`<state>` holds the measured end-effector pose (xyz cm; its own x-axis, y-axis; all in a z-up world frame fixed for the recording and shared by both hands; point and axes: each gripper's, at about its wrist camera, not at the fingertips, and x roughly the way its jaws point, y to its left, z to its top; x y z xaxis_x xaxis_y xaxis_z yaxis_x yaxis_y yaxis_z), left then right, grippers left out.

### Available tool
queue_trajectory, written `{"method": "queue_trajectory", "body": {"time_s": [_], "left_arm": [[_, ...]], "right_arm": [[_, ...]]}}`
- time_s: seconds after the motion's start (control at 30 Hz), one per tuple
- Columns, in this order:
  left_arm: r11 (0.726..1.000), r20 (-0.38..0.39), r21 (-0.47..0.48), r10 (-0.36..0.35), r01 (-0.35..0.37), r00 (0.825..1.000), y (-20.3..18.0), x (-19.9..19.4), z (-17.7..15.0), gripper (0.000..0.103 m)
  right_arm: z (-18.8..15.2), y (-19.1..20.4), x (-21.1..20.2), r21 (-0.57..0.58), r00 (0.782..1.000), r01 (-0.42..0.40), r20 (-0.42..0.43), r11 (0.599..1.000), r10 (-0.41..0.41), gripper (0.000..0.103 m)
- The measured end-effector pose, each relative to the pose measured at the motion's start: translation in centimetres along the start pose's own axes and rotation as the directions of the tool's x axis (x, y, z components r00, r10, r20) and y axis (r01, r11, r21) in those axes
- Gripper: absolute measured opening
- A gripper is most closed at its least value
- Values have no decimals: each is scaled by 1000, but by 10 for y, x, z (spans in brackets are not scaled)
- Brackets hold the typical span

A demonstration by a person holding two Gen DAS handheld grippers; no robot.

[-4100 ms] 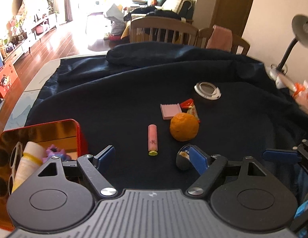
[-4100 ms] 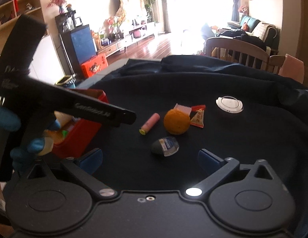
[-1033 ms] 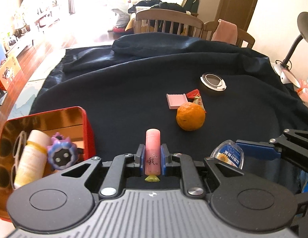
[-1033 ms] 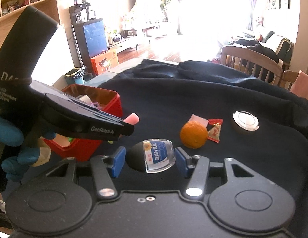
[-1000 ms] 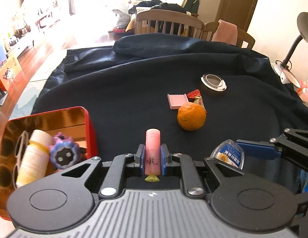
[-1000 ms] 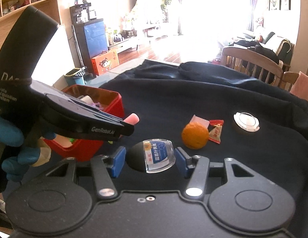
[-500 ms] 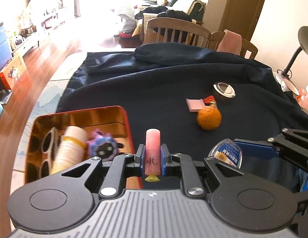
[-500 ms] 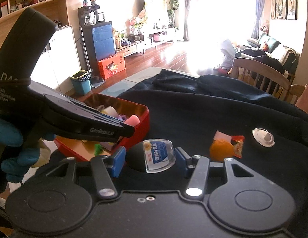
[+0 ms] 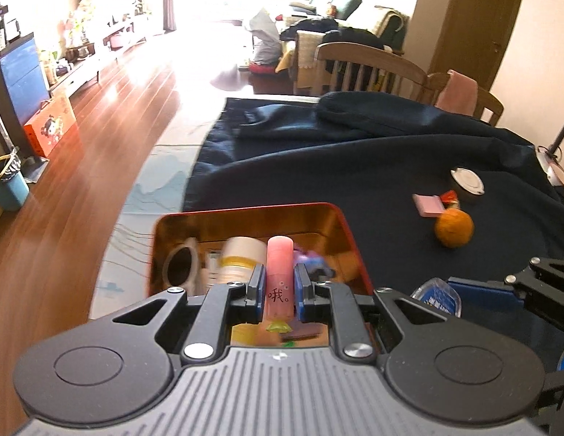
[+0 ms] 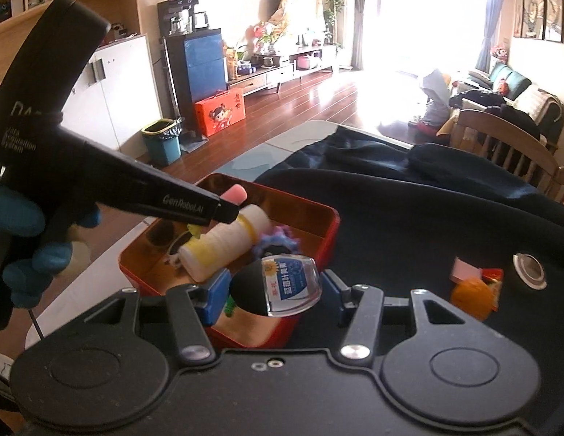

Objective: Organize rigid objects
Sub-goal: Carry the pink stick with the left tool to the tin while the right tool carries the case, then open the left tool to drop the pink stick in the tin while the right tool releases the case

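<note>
Two grips: the left gripper (image 9: 278,289) clamps a pink cylindrical stick (image 9: 279,276) above the red metal tin (image 9: 349,234); the right gripper (image 10: 274,292), jaws half-spread, pinches a black-and-clear domed container (image 10: 278,285) over the tin's near edge; an orange fruit (image 9: 454,227) sits on the dark blue cloth (image 9: 354,167).

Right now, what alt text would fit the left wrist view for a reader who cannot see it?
The left tongs clamp an upright pink tube above an open red tin that already holds a white bottle and other small items. To the right, on a dark cloth, lie an orange, a pink pad and a round white disc.
</note>
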<state>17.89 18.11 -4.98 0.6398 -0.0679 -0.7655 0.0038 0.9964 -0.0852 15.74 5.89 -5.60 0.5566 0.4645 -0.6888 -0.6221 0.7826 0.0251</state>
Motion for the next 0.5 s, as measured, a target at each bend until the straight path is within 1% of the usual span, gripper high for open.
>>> {"method": "queue_trajectory", "body": {"time_s": [0.13, 0.27, 0.37, 0.5], "left_arm": [[1000, 2, 9, 29, -29, 1000, 20, 7, 0, 15], [999, -20, 0, 44, -44, 999, 39, 20, 1, 15], [999, -34, 8, 32, -32, 999, 48, 31, 5, 15], [999, -48, 30, 26, -25, 998, 51, 44, 10, 15]], "right_arm": [[6, 12, 15, 1, 999, 0, -33, 1000, 0, 54], [8, 17, 34, 18, 997, 3, -81, 1000, -2, 54], [9, 21, 49, 29, 993, 4, -119, 1000, -1, 54], [9, 30, 62, -3, 989, 0, -151, 1000, -1, 54]]}}
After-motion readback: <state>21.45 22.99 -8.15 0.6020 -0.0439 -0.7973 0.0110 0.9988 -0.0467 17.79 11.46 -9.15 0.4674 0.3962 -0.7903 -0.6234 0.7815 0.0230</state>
